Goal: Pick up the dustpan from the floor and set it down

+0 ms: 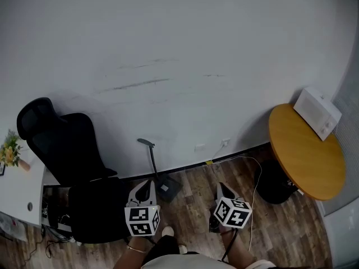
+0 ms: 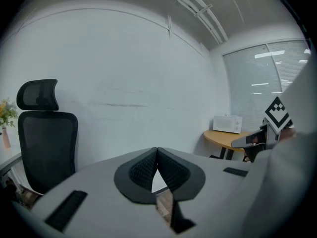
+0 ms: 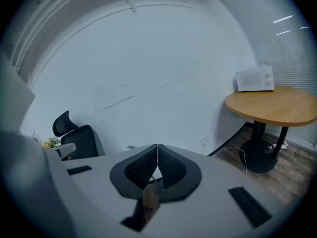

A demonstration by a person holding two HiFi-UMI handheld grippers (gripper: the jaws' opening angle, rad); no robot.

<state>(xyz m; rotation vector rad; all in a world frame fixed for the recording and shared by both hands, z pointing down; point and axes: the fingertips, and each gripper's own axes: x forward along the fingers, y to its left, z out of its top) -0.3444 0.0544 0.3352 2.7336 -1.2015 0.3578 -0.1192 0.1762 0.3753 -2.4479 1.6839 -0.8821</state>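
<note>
A dark dustpan [image 1: 166, 187] stands on the wood floor against the white wall, its long thin handle [image 1: 151, 160] rising up and to the left. In the head view my left gripper [image 1: 148, 184] hovers just left of the pan. My right gripper [image 1: 222, 187] hangs about a hand's width to the pan's right. Neither touches it. In the left gripper view the left gripper [image 2: 157, 150] has its dark pads meeting at the tips with nothing between them. The right gripper [image 3: 157, 147] looks the same in its own view.
A black office chair [image 1: 67, 150] stands left of the dustpan beside a white desk [image 1: 22, 189] with flowers [image 1: 9, 149]. At the right a round wooden table [image 1: 305, 150] carries a white microwave [image 1: 317, 112]. A white cable [image 1: 255, 175] runs across the floor near its base.
</note>
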